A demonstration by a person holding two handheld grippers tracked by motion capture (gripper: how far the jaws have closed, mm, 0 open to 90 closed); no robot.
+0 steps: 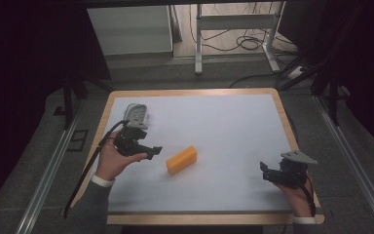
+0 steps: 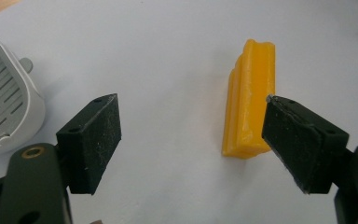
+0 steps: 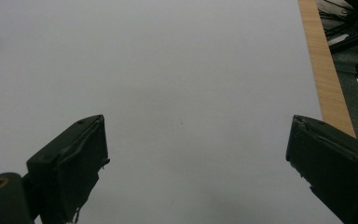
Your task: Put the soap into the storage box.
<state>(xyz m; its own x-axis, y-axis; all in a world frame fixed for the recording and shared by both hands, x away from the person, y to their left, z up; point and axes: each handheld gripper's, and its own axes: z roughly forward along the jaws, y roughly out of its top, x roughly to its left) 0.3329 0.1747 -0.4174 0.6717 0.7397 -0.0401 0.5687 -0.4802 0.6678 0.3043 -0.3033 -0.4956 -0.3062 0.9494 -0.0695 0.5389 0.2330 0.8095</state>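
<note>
In the high view the yellow block (image 1: 181, 160) lies at centre frame, its long axis running lower left to upper right, just right of the left gripper (image 1: 152, 152), whose jaws gape apart, while the right gripper (image 1: 264, 171), also spread, sits well apart at lower right.

Yellow bar (image 2: 249, 100): waxy, faintly glossy, smooth with moulded ridges along its length, like soap. Grey dish (image 2: 2, 100): matt plastic, slotted floor, smooth rounded wall. Table (image 1: 233, 122): matt white top, smooth and even, edged in pale wood with a light grain. Left gripper (image 2: 193, 140): black pads (image 2: 93, 140), dull and rubbery, slightly dusty and speckled, a brass-coloured metal insert beside them. Right gripper (image 3: 196, 163): same matt black pads (image 3: 74, 163), edges worn and a little frayed.
</note>
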